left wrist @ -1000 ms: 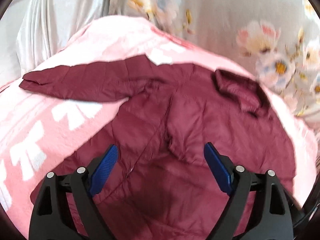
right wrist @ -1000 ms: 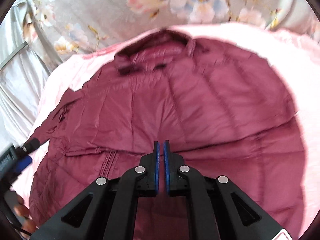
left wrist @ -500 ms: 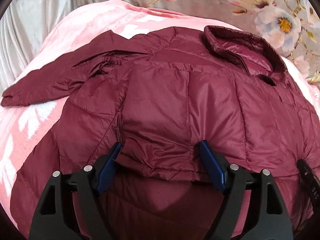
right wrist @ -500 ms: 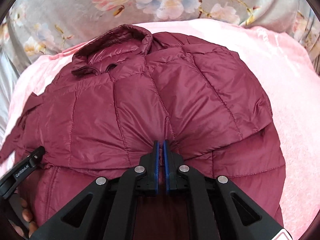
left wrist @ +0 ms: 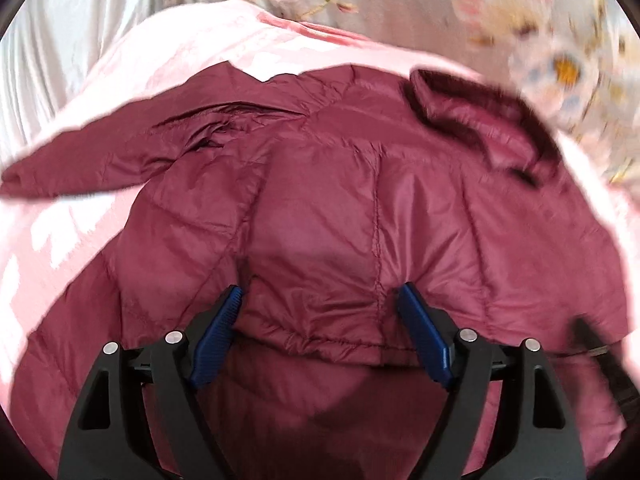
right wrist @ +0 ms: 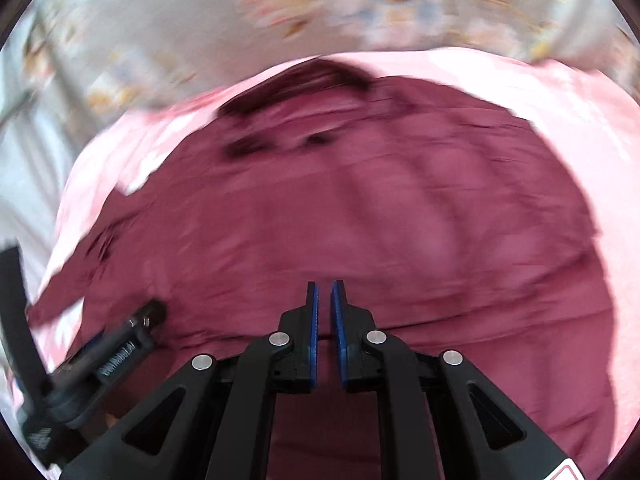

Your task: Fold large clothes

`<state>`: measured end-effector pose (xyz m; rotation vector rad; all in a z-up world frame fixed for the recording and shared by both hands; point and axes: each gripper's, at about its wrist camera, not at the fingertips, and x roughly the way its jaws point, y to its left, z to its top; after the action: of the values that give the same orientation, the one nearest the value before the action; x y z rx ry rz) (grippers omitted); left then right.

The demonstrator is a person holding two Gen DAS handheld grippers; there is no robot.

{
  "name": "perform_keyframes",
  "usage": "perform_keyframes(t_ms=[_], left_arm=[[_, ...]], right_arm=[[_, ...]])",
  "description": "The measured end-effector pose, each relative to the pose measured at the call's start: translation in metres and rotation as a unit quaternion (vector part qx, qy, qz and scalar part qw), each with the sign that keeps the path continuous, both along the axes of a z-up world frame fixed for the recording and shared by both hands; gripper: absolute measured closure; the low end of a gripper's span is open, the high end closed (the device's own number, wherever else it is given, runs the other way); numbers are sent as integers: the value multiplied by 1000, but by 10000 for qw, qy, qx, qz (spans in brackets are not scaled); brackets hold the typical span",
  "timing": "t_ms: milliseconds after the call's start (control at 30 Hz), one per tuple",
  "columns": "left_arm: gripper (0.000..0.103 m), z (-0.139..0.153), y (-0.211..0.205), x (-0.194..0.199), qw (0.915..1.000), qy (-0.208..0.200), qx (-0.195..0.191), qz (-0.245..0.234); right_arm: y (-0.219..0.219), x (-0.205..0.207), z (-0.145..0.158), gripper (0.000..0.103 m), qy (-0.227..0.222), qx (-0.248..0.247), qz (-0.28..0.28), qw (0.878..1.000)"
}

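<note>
Right hand-held gripper hovered low over the folded-up hem of the maroon puffer jacket, its jaws just opening, a narrow slit between the blue pads with no fabric visible in it. So the step in hand looked like the release after the bottom half of the jacket had been carried up over the chest: the hem edge lay doubled across the body, collar at the far end, all of it spread on a pink blanket over a bed with floral bedding behind.

Left hand-held gripper was spread wide, its 2 pads flanking a bunched stretch of that hem. Fabric sat between them and seemed to brush the inner faces, but the pads did not pinch it.

1 sleeve stuck out flat to the side on the blanket, unfolded. The next move probably called for both tools to lift clear of the hem without dragging it back down, then for 1 of them to take that sleeve near the cuff and lay it across the body. Slippery quilted fabric may spring open.
</note>
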<state>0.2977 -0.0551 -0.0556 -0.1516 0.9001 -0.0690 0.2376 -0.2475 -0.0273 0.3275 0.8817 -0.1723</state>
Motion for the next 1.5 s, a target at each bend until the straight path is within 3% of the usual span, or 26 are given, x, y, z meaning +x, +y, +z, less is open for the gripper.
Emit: perform_keyframes(t_ms=[133,300,400,533,633,667,700,733,767,800,867,900,1033,1133,1267,1400,1500], left_arm=[[24,22,54,-17,9982,-129,-550,181],[23,38,170,-4,9892,22,-1239,784],[23,37,259,9,9734,58,-1491,1739],[23,27,365,18,9429,59,-1310,3063],[25,14,406,24,9286,53,-1589,3353],[26,15,411,26,9281,23,-1589,3368],[27,16,412,30,9283,-7,-1546,3382],[34,17,412,33,9292,-47,-1499,3376],[49,17,410,38,9326,-65,-1461,3300],[58,17,410,45,9366,-4,-1494,3168],[94,15,402,57,9406,159,-1661,2956],[98,18,399,59,9420,143,-1681,2903],[99,58,359,57,9591,-314,-1337,2476],[100,93,323,54,9698,-658,-1319,1941],[100,148,234,48,9824,-1063,-1216,937],[101,183,140,24,9848,-1350,-1092,-103],[100,187,74,7,9821,-1306,-1085,-811]], right_arm=[[43,14,-18,93,350,-806,389,9954],[48,15,-20,93,384,-986,392,9936],[48,13,-19,93,351,-1058,351,9932],[52,-16,-5,93,88,-732,141,9972],[66,-36,0,93,-15,-593,226,9980],[74,-43,0,92,-57,-680,279,9973],[82,-49,0,90,-72,-811,321,9962],[86,-51,-1,81,-71,-894,359,9953],[93,-53,-3,72,-44,-1009,402,9941],[97,-54,-5,70,12,-1122,407,9929],[98,-55,-4,68,2,-1171,400,9923],[97,-56,-4,67,-13,-1153,366,9927],[89,-64,-2,60,-123,-960,221,9951],[86,-67,-3,53,-120,-872,197,9959],[85,-76,2,53,-263,-873,135,9957],[84,-95,7,53,-371,-898,173,9951],[75,-111,9,53,-396,-828,114,9957]])
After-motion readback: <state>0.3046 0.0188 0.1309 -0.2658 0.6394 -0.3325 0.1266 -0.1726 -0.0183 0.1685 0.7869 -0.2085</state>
